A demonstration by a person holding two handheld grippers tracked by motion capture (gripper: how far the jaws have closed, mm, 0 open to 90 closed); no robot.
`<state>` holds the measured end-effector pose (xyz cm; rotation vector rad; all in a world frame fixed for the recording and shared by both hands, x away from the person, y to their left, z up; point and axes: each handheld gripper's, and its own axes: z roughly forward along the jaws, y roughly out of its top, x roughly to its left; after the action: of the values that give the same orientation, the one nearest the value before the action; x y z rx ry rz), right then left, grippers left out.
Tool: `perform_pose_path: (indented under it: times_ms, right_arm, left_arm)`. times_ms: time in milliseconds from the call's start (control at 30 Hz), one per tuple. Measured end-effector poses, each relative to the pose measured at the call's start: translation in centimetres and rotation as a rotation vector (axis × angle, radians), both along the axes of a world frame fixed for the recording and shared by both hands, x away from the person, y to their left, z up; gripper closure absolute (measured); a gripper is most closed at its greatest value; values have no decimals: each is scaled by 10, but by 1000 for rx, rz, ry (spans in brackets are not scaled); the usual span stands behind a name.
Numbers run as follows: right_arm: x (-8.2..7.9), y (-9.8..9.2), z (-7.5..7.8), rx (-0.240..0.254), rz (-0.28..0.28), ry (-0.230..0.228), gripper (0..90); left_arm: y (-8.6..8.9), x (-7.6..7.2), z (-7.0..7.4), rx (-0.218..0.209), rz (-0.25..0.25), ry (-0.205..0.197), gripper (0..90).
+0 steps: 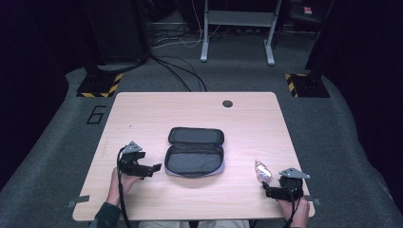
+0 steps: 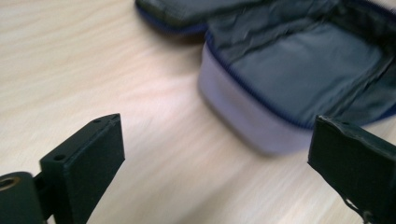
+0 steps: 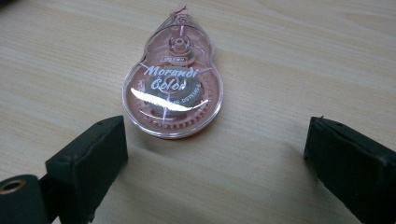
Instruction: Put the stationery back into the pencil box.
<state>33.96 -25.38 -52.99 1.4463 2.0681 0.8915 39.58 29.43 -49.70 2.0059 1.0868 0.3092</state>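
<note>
A dark pencil case (image 1: 196,152) with lilac sides lies unzipped and spread flat at the table's middle. My left gripper (image 1: 153,168) sits just left of it, jaws open and pointing at its near left corner. In the left gripper view the case (image 2: 299,70) lies a little ahead of the open gripper (image 2: 215,168), and nothing is between the jaws. A pink transparent correction-tape roller (image 1: 262,172) lies near the front right of the table. My right gripper (image 1: 272,187) rests just behind it. In the right gripper view the roller (image 3: 173,88) lies flat just beyond the open gripper (image 3: 215,163), untouched.
The wooden table (image 1: 142,109) has a dark cable hole (image 1: 227,103) near its far edge. Beyond it, cables (image 1: 180,71) run across grey carpet toward a white desk frame (image 1: 237,28). Yellow-black striped bases (image 1: 100,85) stand at both far corners.
</note>
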Motion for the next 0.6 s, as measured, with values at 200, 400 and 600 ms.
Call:
perform_pose_path:
  times_ms: [200, 400, 600]
  right_arm:
    - [0, 0, 0, -1, 0, 4, 57]
    - [2, -2, 2, 16, 3, 17, 29]
    - [5, 4, 4, 73, -10, 29, 11]
  left_arm:
    - [17, -15, -19, 87, 44, 30, 5]
    - [19, -20, -30, 159, 86, 13, 0]
    - [16, -19, -31, 216, 82, -8, 0]
